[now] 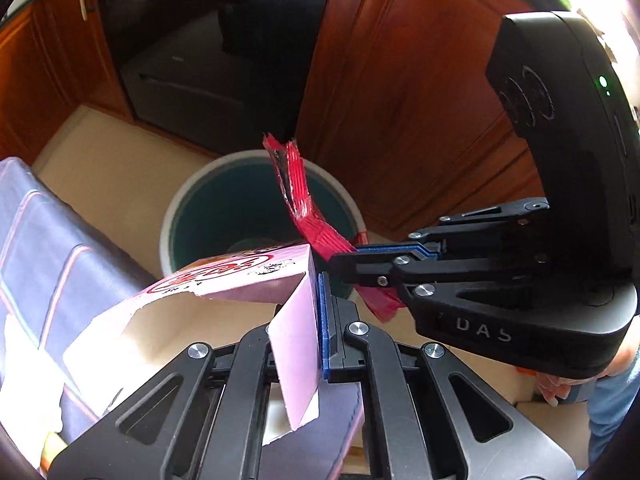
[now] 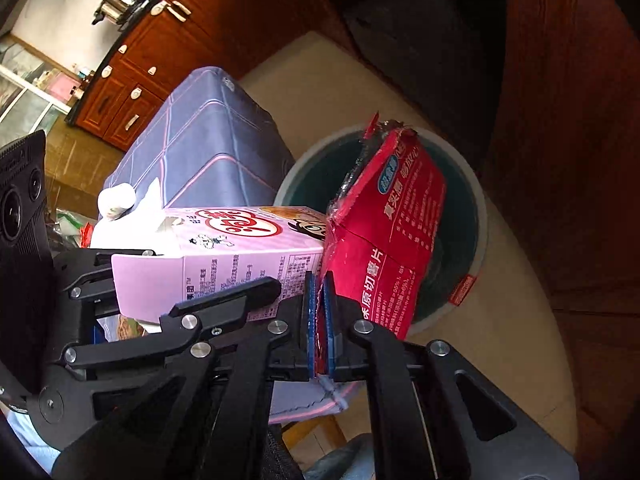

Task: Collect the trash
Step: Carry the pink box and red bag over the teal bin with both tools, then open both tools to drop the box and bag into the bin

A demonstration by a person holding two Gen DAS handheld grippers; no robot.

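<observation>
While both our arms reach over the round bin [image 1: 260, 208], each hand-held gripper is clamped on a piece of trash. Our left hand-held gripper [image 1: 316, 320] pinches a flap of the pink carton [image 1: 240, 276] between its blue pads [image 1: 323, 324], jaws nearly together on the thin card; the carton's torn, open body juts to the left in the left wrist view. Our right hand-held gripper [image 2: 319, 328] is closed on the lower edge of the flattened red box [image 2: 384, 240], which stands up from the jaws and leans over the bin's mouth. In the right wrist view the pink carton lies sideways just to the left of the red box, touching it or nearly so. The bin has a pale rim and a dark green inside, and it stands on the tan floor [image 1: 112, 172] beside a piece of furniture draped in a blue-grey checked cover [image 2: 200, 152]. Reddish wooden cabinets [image 1: 400, 100] rise behind the bin. A steel pot [image 2: 120, 2] sits on the far worktop above the drawers.
</observation>
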